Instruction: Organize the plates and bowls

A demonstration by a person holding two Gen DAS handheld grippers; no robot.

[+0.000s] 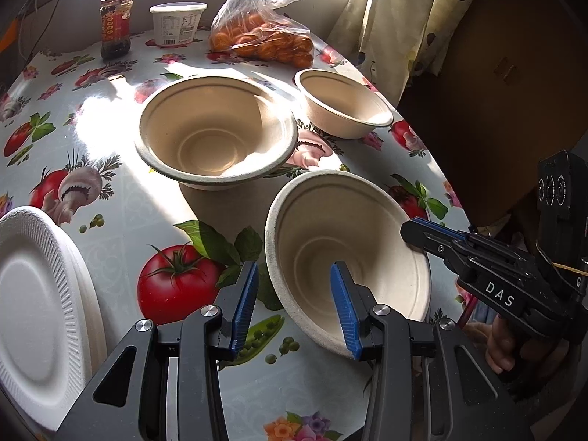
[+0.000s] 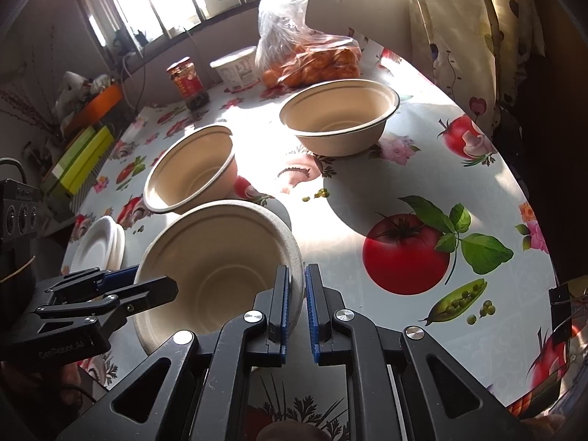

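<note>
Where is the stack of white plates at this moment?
The white plates lie at the table's near left edge in the left wrist view, left of the nearest bowl; in the right wrist view they sit far left.

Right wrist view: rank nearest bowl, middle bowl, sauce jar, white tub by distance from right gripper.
1. nearest bowl, rim clamped in the right gripper
2. middle bowl, up-left of it
3. sauce jar and white tub, far edge by the window: too close to call
</note>
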